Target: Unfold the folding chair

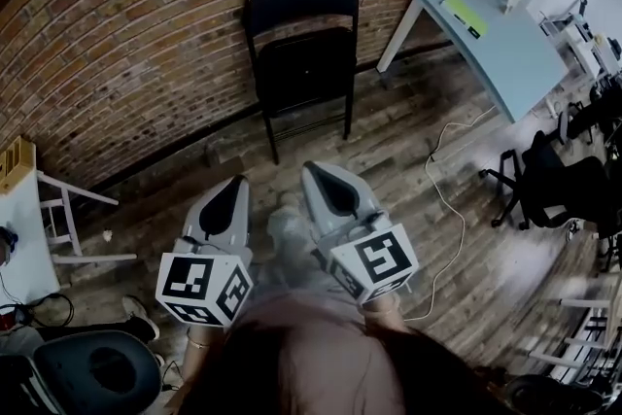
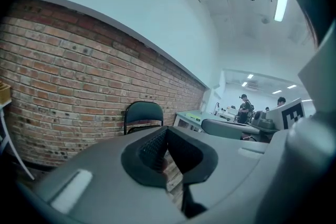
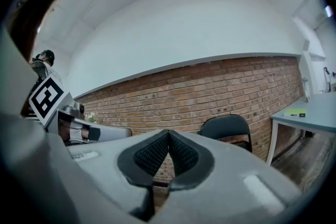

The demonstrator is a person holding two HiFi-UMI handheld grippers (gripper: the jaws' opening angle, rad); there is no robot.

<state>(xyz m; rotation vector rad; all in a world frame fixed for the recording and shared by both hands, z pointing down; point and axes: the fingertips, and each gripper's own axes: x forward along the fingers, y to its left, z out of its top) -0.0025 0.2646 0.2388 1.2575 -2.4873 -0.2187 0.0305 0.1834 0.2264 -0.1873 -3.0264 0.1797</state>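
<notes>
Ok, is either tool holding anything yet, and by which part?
Nothing is held: left tool and right tool are shut and empty, clear of the folding chair.

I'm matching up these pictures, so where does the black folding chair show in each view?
Head view: folding chair top centre, against the brick wall.
Left gripper view: folding chair just left of centre.
Right gripper view: folding chair right of centre, lower half.
Shared landmark: brick wall.

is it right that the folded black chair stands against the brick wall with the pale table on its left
No: the head view shows the pale table right of the folded black chair, not left. The chair does stand against the brick wall.
</notes>
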